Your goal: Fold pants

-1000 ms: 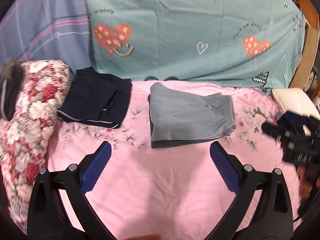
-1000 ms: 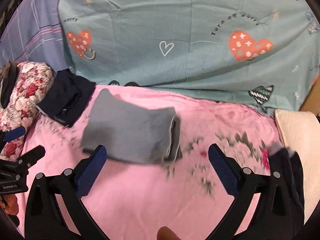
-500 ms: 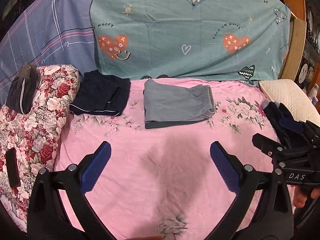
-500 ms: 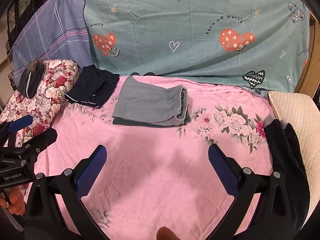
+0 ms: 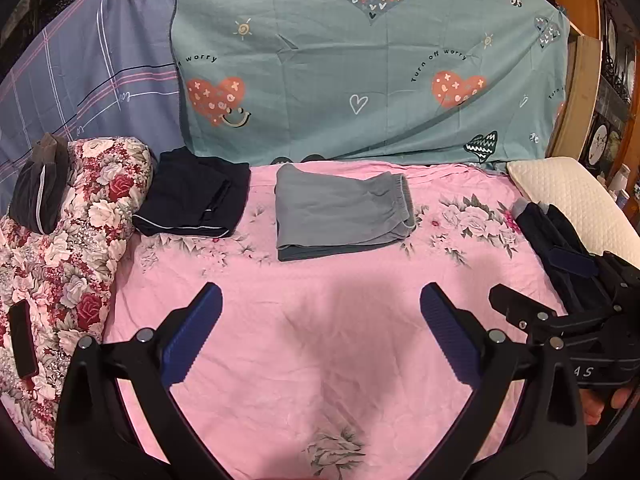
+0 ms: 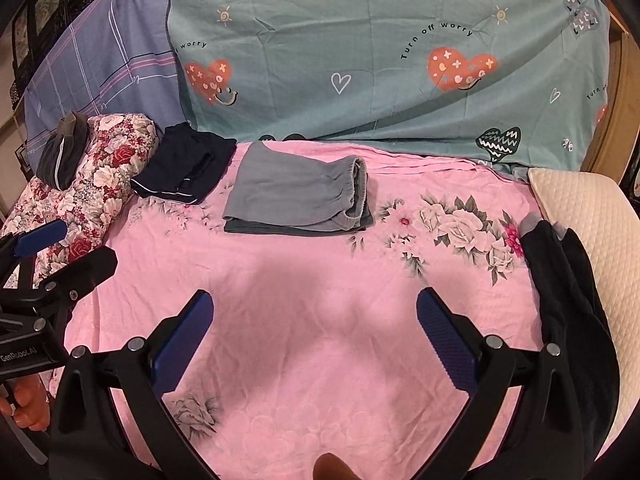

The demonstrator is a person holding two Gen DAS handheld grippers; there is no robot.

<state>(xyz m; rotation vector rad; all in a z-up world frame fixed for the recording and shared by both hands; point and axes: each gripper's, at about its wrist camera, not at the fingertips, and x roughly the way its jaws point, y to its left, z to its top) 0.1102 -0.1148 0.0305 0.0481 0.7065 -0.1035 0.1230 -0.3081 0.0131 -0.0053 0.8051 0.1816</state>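
**Both grippers spread, grey pants folded at 12 o'clock**

Left gripper [image 5: 320, 304] hovers w/ jaws wide apart, nothing between them, over the pink floral sheet [image 5: 320, 360]. Right gripper [image 6: 314, 312] same: jaws wide, holding nothing. In left wrist view the right gripper shows at 3–4 o'clock; in right wrist view the left one shows at 9 o'clock.

Grey pants [image 5: 340, 212] lie folded in a flat rectangle on the sheet at 12 o'clock, waistband end toward 3 o'clock, well apart from both grippers. Navy folded pants [image 5: 192, 200] sit just beside them toward 10 o'clock, against the floral quilt [image 5: 68, 264]. Dark garment [image 6: 568, 300] lies unfolded along the sheet's edge at 3 o'clock, next to a cream pillow [image 6: 592, 224]. Small dark bundle [image 5: 40, 188] rests on top of the quilt; black phone [image 5: 23, 340] on the quilt at 8 o'clock. Teal heart-print sheet [image 5: 360, 80] hangs behind the bed
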